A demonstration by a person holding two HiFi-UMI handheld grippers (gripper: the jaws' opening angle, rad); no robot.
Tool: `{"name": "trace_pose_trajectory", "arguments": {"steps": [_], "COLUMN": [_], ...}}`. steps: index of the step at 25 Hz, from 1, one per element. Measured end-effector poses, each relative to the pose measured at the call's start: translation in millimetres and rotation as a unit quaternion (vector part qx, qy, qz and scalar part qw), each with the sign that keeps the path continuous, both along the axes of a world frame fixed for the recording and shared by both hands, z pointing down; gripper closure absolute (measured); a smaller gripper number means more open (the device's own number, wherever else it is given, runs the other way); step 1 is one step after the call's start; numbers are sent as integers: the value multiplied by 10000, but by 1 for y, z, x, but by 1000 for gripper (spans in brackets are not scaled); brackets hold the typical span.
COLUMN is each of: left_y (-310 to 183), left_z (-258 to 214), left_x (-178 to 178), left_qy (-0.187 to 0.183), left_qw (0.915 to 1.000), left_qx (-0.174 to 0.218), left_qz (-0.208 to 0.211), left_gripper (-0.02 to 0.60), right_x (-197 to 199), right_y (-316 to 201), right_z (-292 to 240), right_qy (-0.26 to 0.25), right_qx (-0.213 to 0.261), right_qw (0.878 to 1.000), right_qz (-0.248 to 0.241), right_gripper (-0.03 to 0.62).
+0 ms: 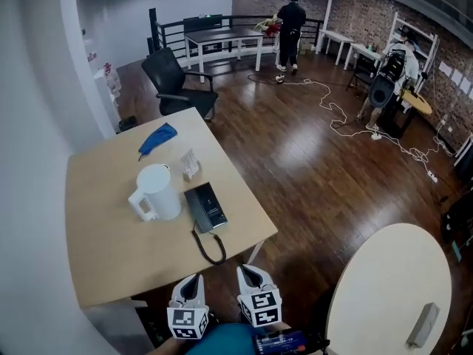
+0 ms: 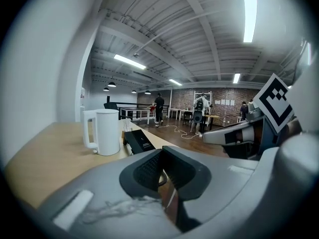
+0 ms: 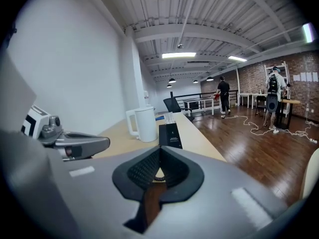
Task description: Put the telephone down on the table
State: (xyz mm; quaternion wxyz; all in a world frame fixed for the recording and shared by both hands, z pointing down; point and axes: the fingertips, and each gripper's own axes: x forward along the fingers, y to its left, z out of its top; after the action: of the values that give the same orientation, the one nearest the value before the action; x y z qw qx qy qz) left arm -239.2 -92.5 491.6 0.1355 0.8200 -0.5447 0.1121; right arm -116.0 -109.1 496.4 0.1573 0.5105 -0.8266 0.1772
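The dark telephone [image 1: 205,207] lies flat on the wooden table [image 1: 103,250], close to its right edge. Its black cord [image 1: 211,248] loops toward the near edge. Both gripper views look along the table at the telephone [image 2: 140,141] [image 3: 171,133]. My left gripper [image 1: 194,281] [image 2: 162,151] and right gripper [image 1: 251,272] [image 3: 159,151] hang side by side just off the near edge, short of the cord. Both are shut with nothing between the pads.
A white kettle [image 1: 157,192] stands just left of the telephone. Behind it are a small clear holder [image 1: 191,165] and a blue cloth [image 1: 157,139]. A black office chair [image 1: 174,80] stands beyond the table, a round white table [image 1: 392,287] at lower right. People stand far back.
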Motion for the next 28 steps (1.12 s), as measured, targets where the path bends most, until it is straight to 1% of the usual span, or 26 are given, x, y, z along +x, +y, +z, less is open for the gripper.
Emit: {"name": "trace_pose_trajectory", "arguments": {"steps": [3, 6, 10, 13, 17, 21, 24, 28], "left_y": [12, 23, 42, 45, 42, 41, 38, 36], "left_z": [3, 10, 20, 16, 1, -11, -18, -24], "left_x": [19, 33, 32, 29, 33, 31, 22, 15], "left_qy": [-48, -153, -362, -412, -371, -324, -259, -172], "left_qw": [9999, 9997, 9993, 9990, 9991, 9990, 9988, 9982], "left_qx": [27, 57, -95, -38, 117, 278, 410, 566], "left_qz": [145, 182, -15, -183, -187, -102, -92, -16], "left_gripper": [565, 565, 565, 565, 565, 565, 565, 565], "right_x": [11, 14, 12, 14, 18, 24, 16, 2], "right_y": [9, 18, 29, 28, 30, 31, 35, 39], "right_z": [2, 10, 18, 20, 3, -11, -20, -20], "right_qy": [-21, -60, -190, -165, -91, 0, 74, 205], "right_qx": [136, 263, 281, 318, 474, 588, 667, 703], "right_qw": [9999, 9995, 9988, 9984, 9979, 9980, 9976, 9970], "right_qz": [-5, -176, -340, -441, -422, -224, -172, -236], "right_gripper": [600, 600, 602, 602, 602, 602, 602, 602]}}
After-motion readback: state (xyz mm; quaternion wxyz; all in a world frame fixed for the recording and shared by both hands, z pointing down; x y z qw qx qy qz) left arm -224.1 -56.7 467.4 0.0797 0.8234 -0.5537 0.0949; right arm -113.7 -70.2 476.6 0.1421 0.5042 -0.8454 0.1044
